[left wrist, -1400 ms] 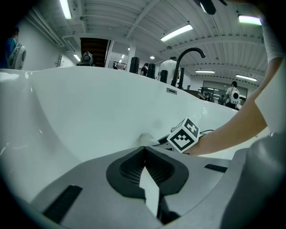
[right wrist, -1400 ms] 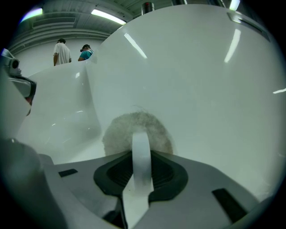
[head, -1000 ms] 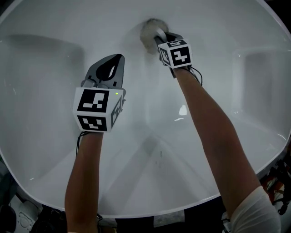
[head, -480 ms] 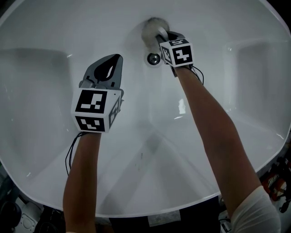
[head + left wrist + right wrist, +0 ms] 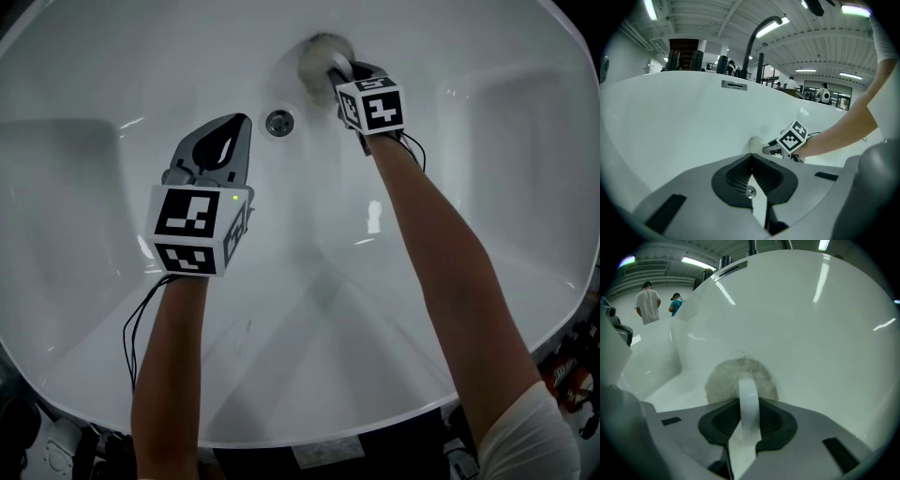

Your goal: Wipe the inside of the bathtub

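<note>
Step in hand: I judge I am mid-wipe, working the far wall of the bathtub (image 5: 75, 309) above its floor, at the upper centre of the head view.

Right gripper: the right gripper (image 5: 339, 69) is clenched on the white strap handle (image 5: 748, 401) of a round fluffy wiping pad (image 5: 317, 53). In its own view the strap runs up between the ribbed jaw pads.

Pad: it lies flat against the curved white wall in the middle of the right gripper view, and it looks pressed on, not hanging free.

Left gripper: the left gripper (image 5: 231, 139) sits left of centre in the head view, jaws closed together with nothing between them. It hangs over the tub floor, well apart from the pad, and I cannot tell whether it touches the surface.

Drain: the drain (image 5: 279, 122) shows between the two grippers, just left of and below the pad.

Tub surface: glossy and white throughout. I see no obvious dirt, so progress is hard to gauge from the finish alone.

Next move: I would sweep the pad sideways along the wall with even pressure, following the curve down toward the floor and around the drain.

Needs: a firm hold on the strap, and the pad face kept flat so the jaws never scrape the enamel.
</note>
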### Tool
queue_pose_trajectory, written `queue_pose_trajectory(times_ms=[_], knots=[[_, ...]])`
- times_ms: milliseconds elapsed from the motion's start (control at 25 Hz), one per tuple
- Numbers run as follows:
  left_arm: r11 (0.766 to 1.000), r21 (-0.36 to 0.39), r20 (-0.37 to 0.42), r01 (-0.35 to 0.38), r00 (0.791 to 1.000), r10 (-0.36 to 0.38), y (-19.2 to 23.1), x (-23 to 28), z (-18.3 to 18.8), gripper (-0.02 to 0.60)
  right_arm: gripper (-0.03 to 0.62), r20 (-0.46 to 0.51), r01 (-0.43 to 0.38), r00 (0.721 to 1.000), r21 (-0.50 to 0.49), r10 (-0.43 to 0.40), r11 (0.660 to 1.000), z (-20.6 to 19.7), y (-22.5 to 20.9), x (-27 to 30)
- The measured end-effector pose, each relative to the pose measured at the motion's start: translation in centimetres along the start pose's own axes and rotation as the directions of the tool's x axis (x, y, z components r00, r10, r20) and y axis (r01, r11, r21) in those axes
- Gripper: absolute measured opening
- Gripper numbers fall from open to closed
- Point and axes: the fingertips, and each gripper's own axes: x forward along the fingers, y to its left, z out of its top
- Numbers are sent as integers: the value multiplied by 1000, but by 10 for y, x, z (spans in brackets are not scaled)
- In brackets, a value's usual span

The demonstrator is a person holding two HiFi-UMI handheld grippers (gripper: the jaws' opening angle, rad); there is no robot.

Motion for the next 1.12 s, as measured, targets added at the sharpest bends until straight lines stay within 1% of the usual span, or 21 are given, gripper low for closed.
queue_pose_trajectory(times_ms=[120, 360, 520, 600, 760, 840, 1040, 1120], knots=[[1000, -2, -1, 23, 1000, -23, -27, 11, 12, 11, 100, 7, 11, 1000, 21, -11, 1000, -6, -25, -13], [999, 15, -9, 36, 999, -36, -47, 24, 15, 11, 100, 13, 19, 1000, 32, -19, 999, -15, -46, -21], [999, 26, -15, 41, 999, -41, -107, 50, 43, 11, 100, 27, 39, 999, 48, -40, 998, -24, -107, -61], [998, 29, -17, 49, 999, -49, -126, 62, 49, 11, 100, 26, 45, 999, 51, -47, 998, -30, -127, -70], [998, 25, -19, 63, 998, -62, -116, 71, 36, 11, 100, 11, 56, 998, 55, -57, 997, -40, -130, -52], [998, 26, -24, 66, 998, -65, -116, 72, 34, 11, 100, 6, 67, 998, 58, -67, 996, -43, -136, -52], [996, 49, -28, 79, 997, -77, -160, 90, 50, 11, 100, -1, 102, 995, 64, -102, 993, -61, -195, -82], [996, 58, -26, 75, 997, -73, -167, 95, 54, 11, 100, 2, 111, 994, 66, -111, 992, -66, -208, -88]])
